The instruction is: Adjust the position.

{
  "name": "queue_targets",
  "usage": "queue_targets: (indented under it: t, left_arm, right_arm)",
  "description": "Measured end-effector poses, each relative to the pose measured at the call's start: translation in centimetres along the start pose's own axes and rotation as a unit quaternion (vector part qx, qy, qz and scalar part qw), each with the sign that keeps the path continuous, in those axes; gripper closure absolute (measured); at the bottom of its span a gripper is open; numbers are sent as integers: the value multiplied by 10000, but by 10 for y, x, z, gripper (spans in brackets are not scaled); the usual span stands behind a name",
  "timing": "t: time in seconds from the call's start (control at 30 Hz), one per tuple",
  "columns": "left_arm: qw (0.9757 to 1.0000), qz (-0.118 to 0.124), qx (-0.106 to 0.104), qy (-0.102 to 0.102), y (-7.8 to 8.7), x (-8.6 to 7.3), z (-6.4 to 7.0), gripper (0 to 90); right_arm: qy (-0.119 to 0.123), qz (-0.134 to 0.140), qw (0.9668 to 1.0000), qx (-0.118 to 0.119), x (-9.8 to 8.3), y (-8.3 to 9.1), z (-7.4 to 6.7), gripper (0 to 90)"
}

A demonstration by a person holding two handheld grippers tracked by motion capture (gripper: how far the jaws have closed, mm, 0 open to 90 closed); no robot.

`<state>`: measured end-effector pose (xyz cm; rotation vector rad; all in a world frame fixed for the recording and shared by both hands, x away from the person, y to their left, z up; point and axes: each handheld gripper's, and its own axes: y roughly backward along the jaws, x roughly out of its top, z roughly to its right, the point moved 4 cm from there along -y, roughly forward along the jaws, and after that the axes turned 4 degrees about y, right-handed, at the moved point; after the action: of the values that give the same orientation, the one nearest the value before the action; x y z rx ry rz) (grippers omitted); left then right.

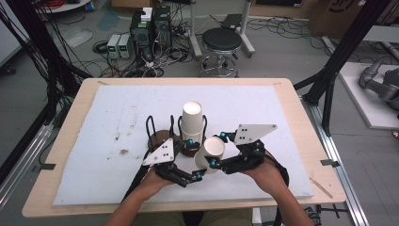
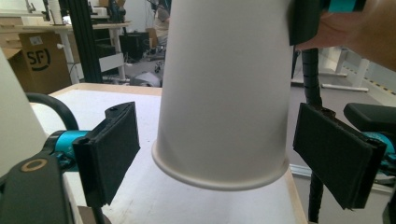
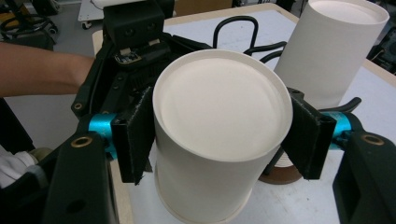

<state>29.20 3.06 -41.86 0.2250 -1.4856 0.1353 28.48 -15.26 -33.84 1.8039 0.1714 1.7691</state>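
Right gripper (image 3: 217, 140): clamped on an upturned cup (image 3: 219, 135), pads on both sides of its wall.
Left gripper (image 2: 217, 154): jaws spread, either side of that cup's rim, not touching.
High view: cup (image 1: 210, 153) held tilted above the mat (image 1: 94, 155), between left gripper (image 1: 195, 176) and right gripper (image 1: 217, 150); second cup (image 1: 192, 123) stands upturned on a wire rack (image 1: 157, 134) just behind.
Left gripper view: cup (image 2: 224, 93) hangs mouth-down.
Right gripper view: second cup (image 3: 334, 51) near; gap hard to judge.
Risk: squeezing could crumple the thin wall; swinging may knock the second cup.
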Motion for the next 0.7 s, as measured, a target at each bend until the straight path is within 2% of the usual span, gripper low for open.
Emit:
queue_targets:
  t: [0.2,0.43,0.7]
  left_arm:
    - [10000,-26,-51,-32,-7,-2,2,145]
    - [10000,-32,-89,-5,-7,-2,3,148]
    - [9997,-132,-48,-177,-2,0,5,239]
  right_arm:
    - [-34,93,9999,123,4,0,-4,335]
    - [-99,173,9997,152,2,1,-3,335]
    - [-166,108,9997,163,-2,2,-1,337]
